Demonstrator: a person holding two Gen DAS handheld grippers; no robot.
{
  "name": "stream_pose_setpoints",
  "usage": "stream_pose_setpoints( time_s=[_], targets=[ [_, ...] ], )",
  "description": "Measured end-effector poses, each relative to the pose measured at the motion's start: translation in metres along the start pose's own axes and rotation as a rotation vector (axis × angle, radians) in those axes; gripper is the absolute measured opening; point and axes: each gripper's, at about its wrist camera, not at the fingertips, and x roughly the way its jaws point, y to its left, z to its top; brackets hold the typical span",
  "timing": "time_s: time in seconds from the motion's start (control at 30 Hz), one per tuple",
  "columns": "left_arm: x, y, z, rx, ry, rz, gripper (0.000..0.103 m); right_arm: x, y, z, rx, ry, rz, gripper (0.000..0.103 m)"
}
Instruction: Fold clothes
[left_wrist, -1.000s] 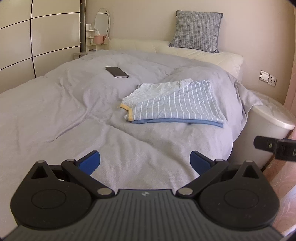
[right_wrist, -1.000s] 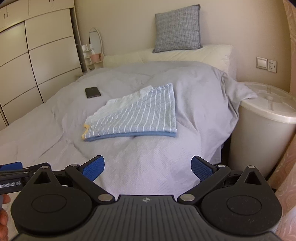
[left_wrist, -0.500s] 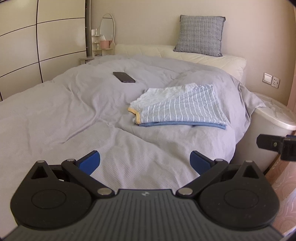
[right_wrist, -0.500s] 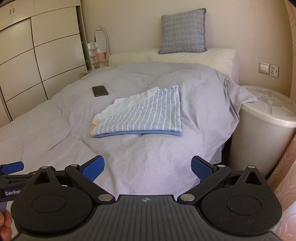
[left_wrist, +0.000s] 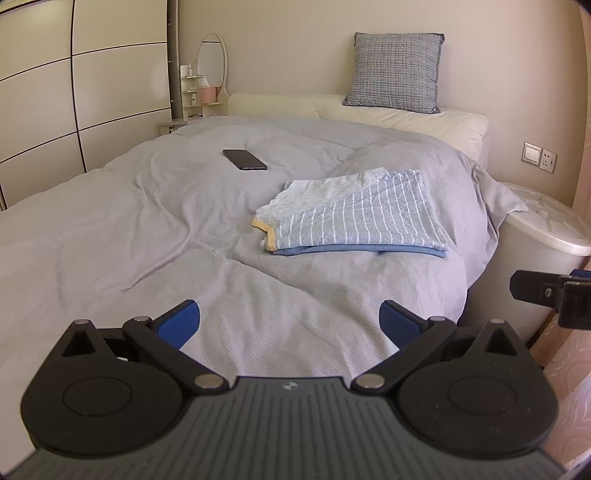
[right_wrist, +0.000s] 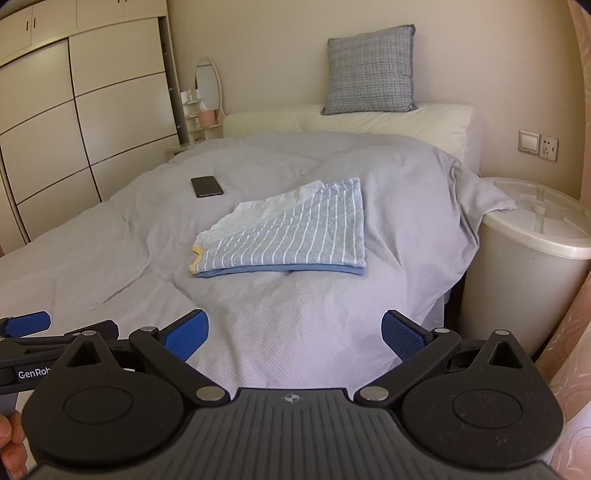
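Observation:
A folded blue garment with white stripes and a yellow-trimmed edge (left_wrist: 354, 218) (right_wrist: 288, 236) lies flat on the grey bedspread (left_wrist: 147, 229) (right_wrist: 295, 314), right of centre. My left gripper (left_wrist: 290, 323) stands open, well short of the garment, with nothing between its blue pads. My right gripper (right_wrist: 295, 332) is open too, held back near the bed's front edge, and empty. Part of the right gripper shows at the right edge of the left wrist view; part of the left gripper shows at the left edge of the right wrist view.
A black phone (left_wrist: 244, 159) (right_wrist: 207, 186) lies on the bedspread beyond the garment. A grey checked cushion (left_wrist: 395, 72) leans on the wall above white pillows (right_wrist: 388, 123). A white lidded bin (right_wrist: 532, 258) stands right of the bed. Wardrobe doors (right_wrist: 74, 110) line the left.
Both grippers have pulled back and risen a little from the bed, so the garment looks slightly farther off. The garment and the phone have not moved. Both grippers stay open.

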Motion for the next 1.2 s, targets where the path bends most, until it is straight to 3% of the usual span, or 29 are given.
stream_pose_setpoints(
  time_s=[1.2],
  targets=[
    [-0.008, -0.021, -0.004, 0.037, -0.021, -0.019, 0.102, -0.008, -0.012, -0.007, 0.017, 0.001, -0.027, 0.102]
  ],
)
